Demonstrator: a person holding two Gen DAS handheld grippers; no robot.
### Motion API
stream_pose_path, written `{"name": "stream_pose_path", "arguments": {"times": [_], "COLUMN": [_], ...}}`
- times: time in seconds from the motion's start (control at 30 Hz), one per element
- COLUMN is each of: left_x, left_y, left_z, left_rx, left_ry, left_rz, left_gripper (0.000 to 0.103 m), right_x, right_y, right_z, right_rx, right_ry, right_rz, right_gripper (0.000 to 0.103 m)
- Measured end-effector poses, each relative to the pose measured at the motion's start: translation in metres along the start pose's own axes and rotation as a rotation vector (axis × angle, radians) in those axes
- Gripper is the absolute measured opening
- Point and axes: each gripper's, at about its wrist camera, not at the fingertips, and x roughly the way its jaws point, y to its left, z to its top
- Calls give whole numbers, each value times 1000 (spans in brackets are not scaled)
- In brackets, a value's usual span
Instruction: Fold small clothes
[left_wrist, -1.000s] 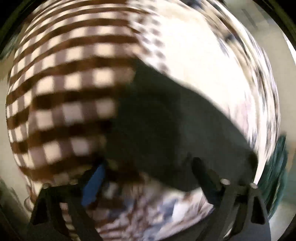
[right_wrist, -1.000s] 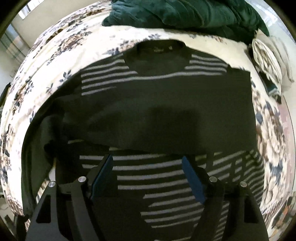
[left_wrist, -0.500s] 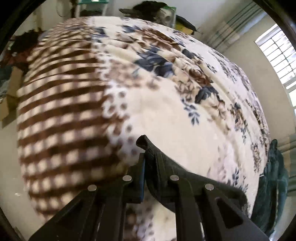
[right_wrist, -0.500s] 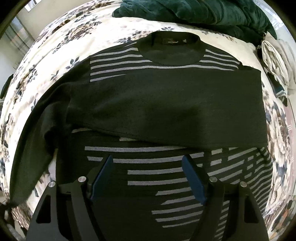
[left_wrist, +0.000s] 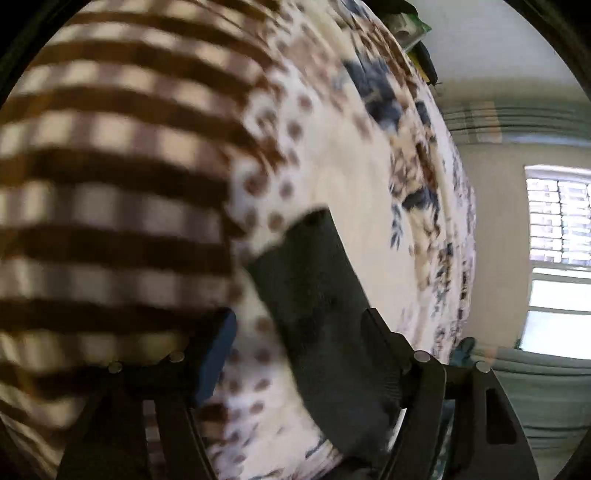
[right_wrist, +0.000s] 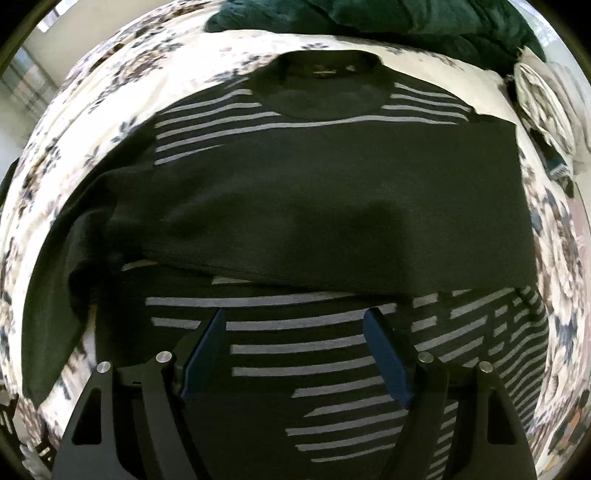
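Note:
A black sweater with grey stripes lies flat on the floral bedspread, collar at the far end. One sleeve is folded across its chest. The other sleeve trails down the left side. My right gripper hovers open over the striped lower half, with nothing between its fingers. In the left wrist view, that dark sleeve's end lies on the bedspread between the fingers of my left gripper. Its jaws are opening; the left pad stands apart from the cloth.
A dark green blanket is heaped beyond the collar. Folded light clothes sit at the far right. A brown checked blanket covers the bed left of the sleeve. A window and wall lie past the bed's edge.
My left gripper closed on the sleeve's end half a second ago and has now opened, leaving the sleeve on the bedspread. It also swung sideways. The right gripper has stayed in place.

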Motion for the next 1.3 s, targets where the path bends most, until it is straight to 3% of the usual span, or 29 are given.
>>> {"name": "stream_pose_path", "arguments": {"times": [0.1,0.17,0.2,0.33,0.37,0.4,0.43,0.47,0.53,0.67,0.77,0.83,1.07,1.17,1.3], "left_x": [17,19,21,3,-1,-7,-12,-13,-21,-21,-8,10,76,103,124], "left_y": [-33,-52,-64,-105,-114,-131,-147,-163,-195,-271,-313,-330,-318,-300,-275], "left_z": [-5,-7,-6,-11,-15,-22,-31,-37,-60,-138,-226,-306,-555,-630,-693], "left_rx": [129,217,270,392,427,481,536,586,693,913,1079,1181,1434,1505,1609], "left_ry": [-78,-156,-182,-277,-289,-302,-308,-312,-314,-282,-192,-76,323,455,564], "left_rz": [99,146,182,151,146,131,115,106,76,-24,-107,-162,-265,-255,-193], "left_gripper": [64,13,7,7,7,7,7,7,7,7,7,7,7,7,12], "right_x": [1,0,-1,-3,-1,0,2,2,1,-2,-4,1,11,16,18], "right_y": [-9,-14,-17,-30,-34,-39,-44,-50,-64,-98,-137,-175,-297,-339,-376], "right_z": [6,10,13,20,22,24,27,30,36,49,54,54,48,48,48], "right_rx": [22,32,34,36,31,33,38,46,65,108,152,195,271,283,274], "right_ry": [-7,-17,-24,-43,-45,-46,-49,-54,-66,-73,-66,-48,15,32,46], "right_rz": [-57,-73,-81,-72,-63,-49,-44,-46,-26,8,32,63,42,46,56], "right_gripper": [78,78,78,78,82,95,102,103,103,103,103,103,103,103,103]}}
